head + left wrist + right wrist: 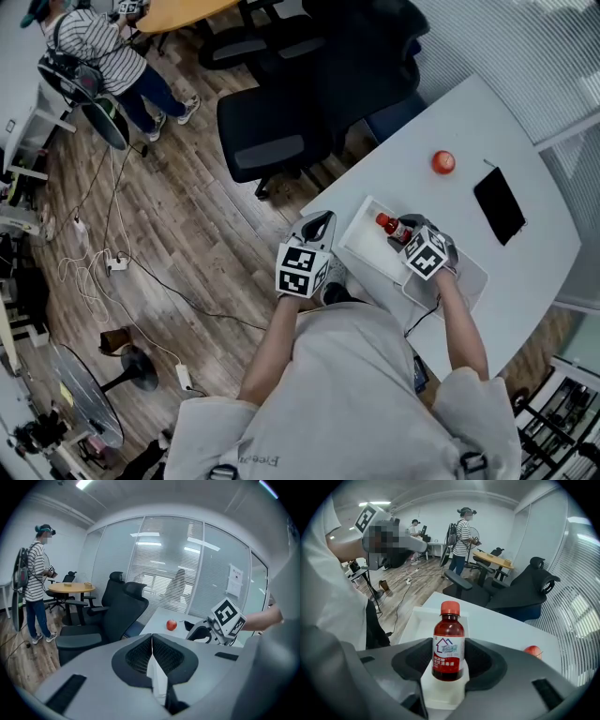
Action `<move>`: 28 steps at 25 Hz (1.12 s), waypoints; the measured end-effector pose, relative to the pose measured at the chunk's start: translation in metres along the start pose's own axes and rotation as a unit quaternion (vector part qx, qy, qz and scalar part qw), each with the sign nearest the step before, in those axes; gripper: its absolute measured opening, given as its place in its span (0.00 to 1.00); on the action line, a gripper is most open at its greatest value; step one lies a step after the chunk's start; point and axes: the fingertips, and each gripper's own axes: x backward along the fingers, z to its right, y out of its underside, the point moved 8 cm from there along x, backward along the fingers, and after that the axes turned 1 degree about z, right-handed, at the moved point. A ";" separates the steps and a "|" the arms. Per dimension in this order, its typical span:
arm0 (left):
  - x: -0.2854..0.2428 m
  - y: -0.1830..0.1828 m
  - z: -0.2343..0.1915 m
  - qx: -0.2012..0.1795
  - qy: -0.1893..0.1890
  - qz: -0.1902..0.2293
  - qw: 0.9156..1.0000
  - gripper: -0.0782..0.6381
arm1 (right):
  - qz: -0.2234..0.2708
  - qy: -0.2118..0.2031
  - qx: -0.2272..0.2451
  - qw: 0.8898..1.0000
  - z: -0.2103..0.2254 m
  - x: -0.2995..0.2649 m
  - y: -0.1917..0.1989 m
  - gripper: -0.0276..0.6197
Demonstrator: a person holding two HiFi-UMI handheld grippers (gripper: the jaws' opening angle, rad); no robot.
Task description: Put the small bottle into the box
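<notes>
The small bottle [448,645] has a red cap, dark red liquid and a white label. My right gripper [448,665] is shut on its lower half, and the bottle stands upright between the jaws. In the head view the bottle [394,227] hangs over the right part of the open white box [359,241], held by my right gripper [407,234]. The box [415,620] lies just beyond the bottle on the white table. My left gripper [319,225] is off the table's near edge, left of the box. Its jaws meet with nothing between them [151,649].
A red apple [442,162] and a flat black device [499,204] lie farther back on the white table [525,281]. A pale lid or tray [464,281] lies under my right hand. Black office chairs [272,141] stand beyond the table's left edge. A person in a striped top [98,47] stands far off.
</notes>
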 end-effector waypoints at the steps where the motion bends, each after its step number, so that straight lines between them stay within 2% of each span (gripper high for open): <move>1: -0.002 0.001 0.002 0.001 0.001 0.000 1.000 0.15 | -0.005 -0.003 0.002 1.000 0.000 -0.003 0.002 0.38; 14: 0.010 0.018 0.016 0.017 0.002 -0.003 1.000 0.15 | -0.055 -0.025 0.001 0.998 0.001 -0.044 0.012 0.38; 28: 0.021 0.016 0.002 0.020 -0.017 0.001 1.000 0.15 | -0.091 -0.024 -0.023 0.995 -0.003 -0.076 0.018 0.39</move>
